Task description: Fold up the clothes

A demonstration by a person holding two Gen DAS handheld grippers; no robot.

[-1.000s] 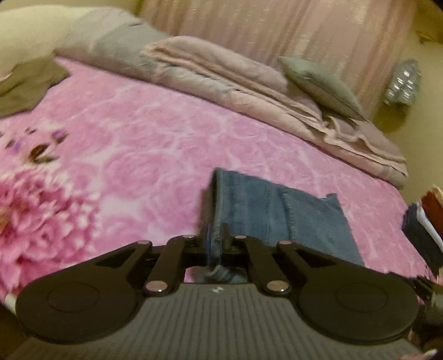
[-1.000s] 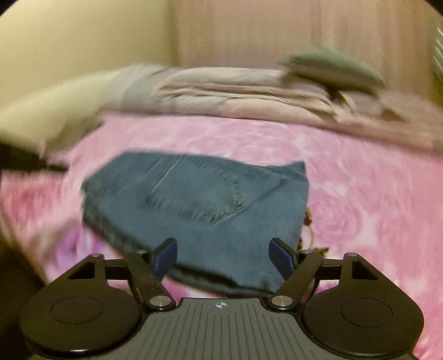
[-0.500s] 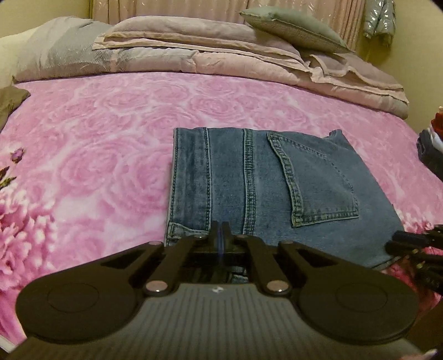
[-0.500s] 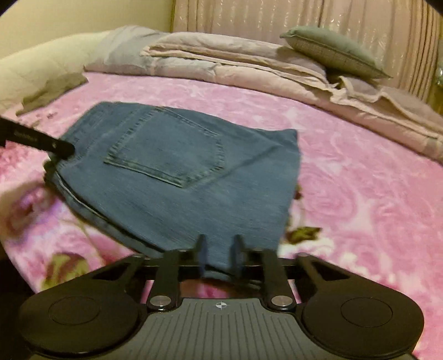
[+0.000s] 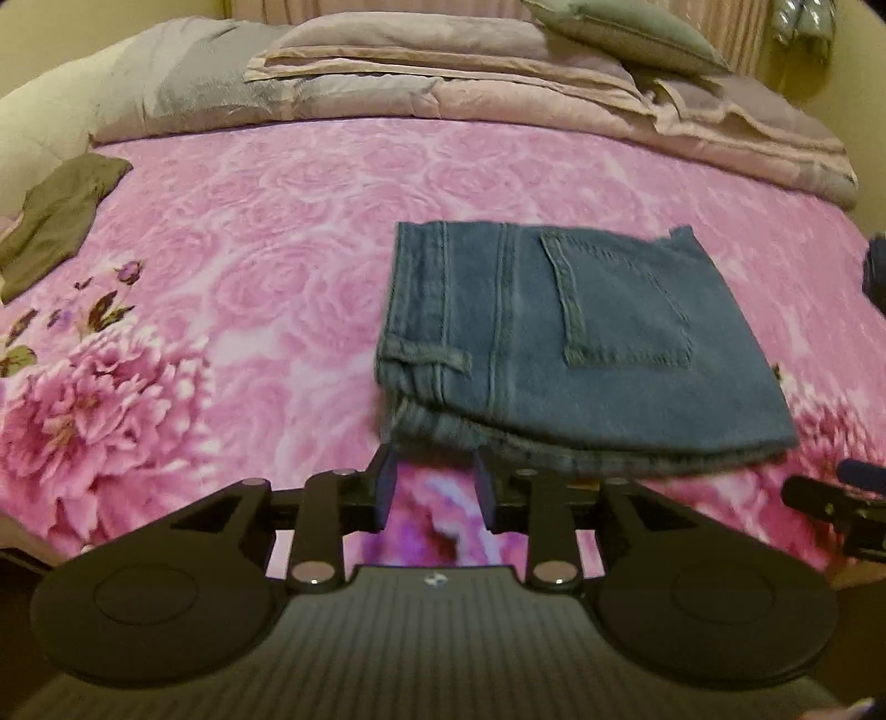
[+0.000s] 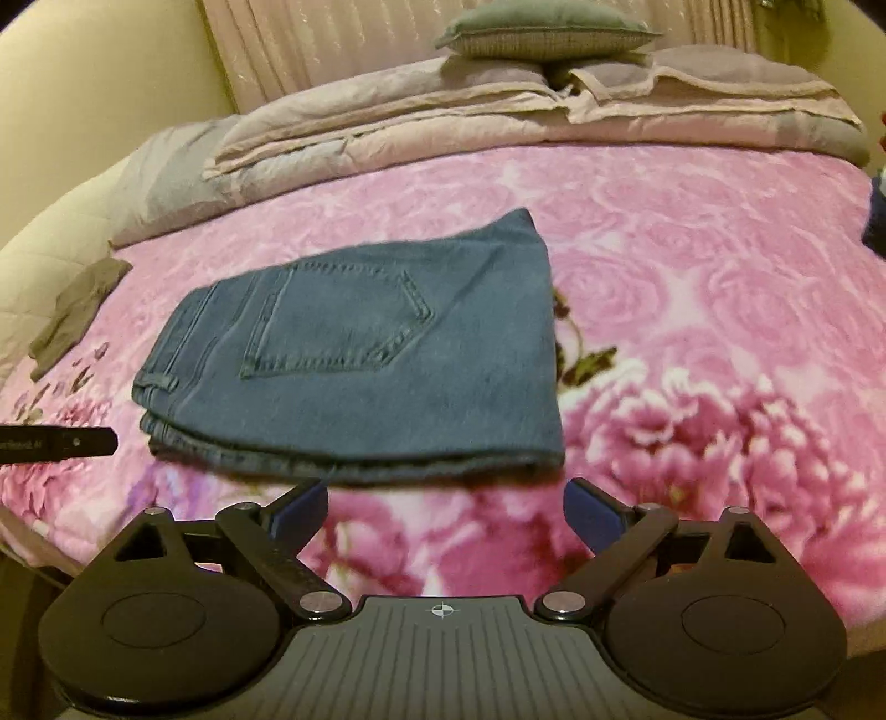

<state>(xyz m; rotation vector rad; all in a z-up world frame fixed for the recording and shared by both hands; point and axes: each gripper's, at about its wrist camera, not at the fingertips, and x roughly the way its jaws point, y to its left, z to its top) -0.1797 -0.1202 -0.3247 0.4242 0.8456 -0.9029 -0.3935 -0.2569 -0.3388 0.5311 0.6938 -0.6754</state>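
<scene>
Folded blue jeans (image 5: 576,343) (image 6: 365,360) lie flat on the pink flowered bedspread (image 5: 266,266), back pocket up. My left gripper (image 5: 434,484) sits just short of the jeans' near left corner, its jaws opening with nothing between them. In the right wrist view my right gripper (image 6: 446,512) hangs just in front of the jeans' near folded edge, its jaws opening wide and empty. The left gripper's finger (image 6: 61,441) shows at the left edge of that view, and the right gripper's fingers (image 5: 830,498) at the right edge of the left wrist view.
An olive-brown garment (image 5: 55,221) (image 6: 77,310) lies at the bed's left side. Folded pinkish-grey quilts (image 5: 498,83) and a grey-green pillow (image 6: 542,27) run along the head of the bed. Dark items (image 5: 875,271) sit off the right edge.
Both grippers were shut on the jeans' near edge half a second ago; both have let go, opened and pulled back a little. The jeans now rest folded on the bed.
</scene>
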